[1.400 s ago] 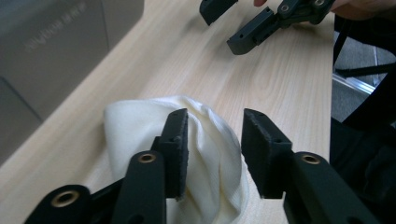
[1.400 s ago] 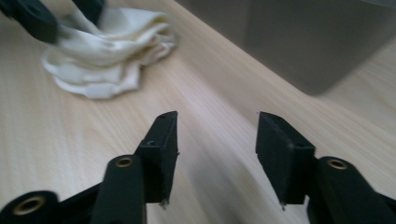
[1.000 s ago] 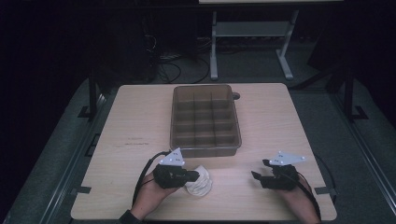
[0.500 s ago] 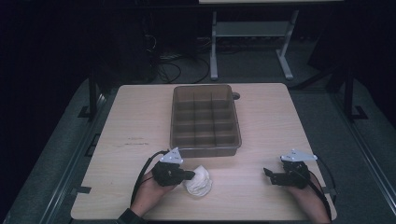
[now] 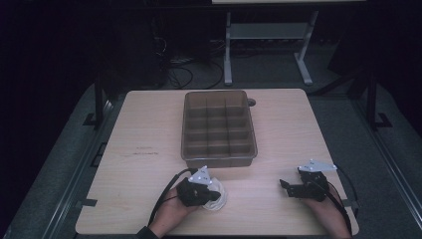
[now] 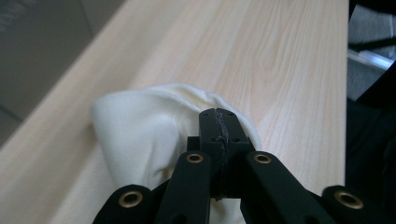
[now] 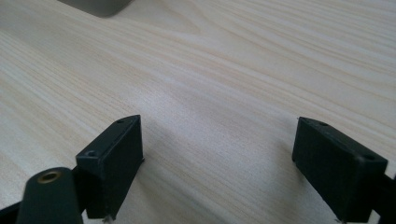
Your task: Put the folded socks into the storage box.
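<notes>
Tabletop (image 5: 149, 129) of pale wood grain, rectangular with rounded corners, spreads bare and smooth along its left and right edges. A translucent brown plastic tray (image 5: 219, 158), split into a grid of small square compartments, sits in the middle toward the far edge, with a small dark round fitting (image 5: 252, 102) in the wood just beside its far right corner. Open wood lies between the tray's near wall and the near edge. There, left of centre, a soft cream cloth (image 6: 135, 130) lies bunched in rounded folds on the tabletop. The left hand-held gripper (image 5: 209, 190) lies low over it, pointing toward the right edge, its jaws pressed together and pinching a fold of the cloth. The right hand-held gripper (image 5: 284, 186) rests near the near right corner, well apart from the cloth, pointing toward the left edge; its jaws have just been opening and stand spread over bare wood with nothing between them.
</notes>
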Demonstrator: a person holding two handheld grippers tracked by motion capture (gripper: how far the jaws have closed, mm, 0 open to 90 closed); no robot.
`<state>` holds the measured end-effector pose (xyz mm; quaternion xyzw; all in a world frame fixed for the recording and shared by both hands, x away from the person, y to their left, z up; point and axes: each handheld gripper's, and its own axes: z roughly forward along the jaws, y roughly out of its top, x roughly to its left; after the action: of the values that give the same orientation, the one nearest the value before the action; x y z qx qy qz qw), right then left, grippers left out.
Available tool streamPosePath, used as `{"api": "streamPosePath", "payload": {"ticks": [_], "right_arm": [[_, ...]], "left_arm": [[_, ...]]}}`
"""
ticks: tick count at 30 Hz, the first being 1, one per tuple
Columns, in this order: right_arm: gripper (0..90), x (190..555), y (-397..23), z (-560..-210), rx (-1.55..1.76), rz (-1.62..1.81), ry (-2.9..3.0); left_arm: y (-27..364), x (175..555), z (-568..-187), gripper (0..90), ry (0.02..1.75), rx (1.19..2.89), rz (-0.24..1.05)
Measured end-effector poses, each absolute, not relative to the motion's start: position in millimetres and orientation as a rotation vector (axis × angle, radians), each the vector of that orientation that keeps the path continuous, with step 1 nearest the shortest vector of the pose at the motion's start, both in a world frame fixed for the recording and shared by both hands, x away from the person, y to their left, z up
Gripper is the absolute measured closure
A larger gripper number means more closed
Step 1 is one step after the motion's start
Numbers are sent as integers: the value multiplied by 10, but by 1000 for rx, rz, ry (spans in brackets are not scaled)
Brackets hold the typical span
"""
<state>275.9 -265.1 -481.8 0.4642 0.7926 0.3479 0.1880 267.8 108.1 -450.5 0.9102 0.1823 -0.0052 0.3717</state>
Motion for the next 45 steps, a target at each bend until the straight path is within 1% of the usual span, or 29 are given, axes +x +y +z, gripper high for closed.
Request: {"api": "streamPosePath", "payload": {"ticks": [4,7,9,12,14,16,19,26,28,32,41,45], "right_arm": [[158,2758,-2651,-4818,1307,979,2230],[158,2759,-2651,-4818,1306,979,2230],[158,2759,-2651,-4818,1306,979,2230],[158,2759,-2651,-4818,1307,979,2230],[159,2759,-2651,-4818,1306,979,2230],[159,2758,-2651,-4818,1306,979,2230],[159,2758,-2651,-4819,1306,979,2230],[159,2758,-2651,-4818,1306,979,2230],[159,2758,-2650,-4818,1306,979,2230],[159,2758,-2650,-4819,1306,980,2230],[160,2758,-2650,-4818,1305,980,2231],[160,2758,-2648,-4818,1302,980,2233]], "left_arm": [[1031,2677,-4543,900,458,2357,-10],[1053,2676,-4508,900,457,2327,-24],[1077,2671,-4462,893,459,2313,-6],[1105,2684,-4430,788,474,2293,25],[1115,2688,-4424,701,485,2288,42],[1126,2693,-4412,586,493,2277,59],[1136,2694,-4392,476,508,2269,93],[1138,2730,-4466,243,575,2307,165],[1123,2749,-4513,196,597,2312,144],[1103,2761,-4558,177,612,2330,139],[1084,2781,-4624,175,618,2346,109],[1087,2783,-4641,217,611,2344,84]]}}
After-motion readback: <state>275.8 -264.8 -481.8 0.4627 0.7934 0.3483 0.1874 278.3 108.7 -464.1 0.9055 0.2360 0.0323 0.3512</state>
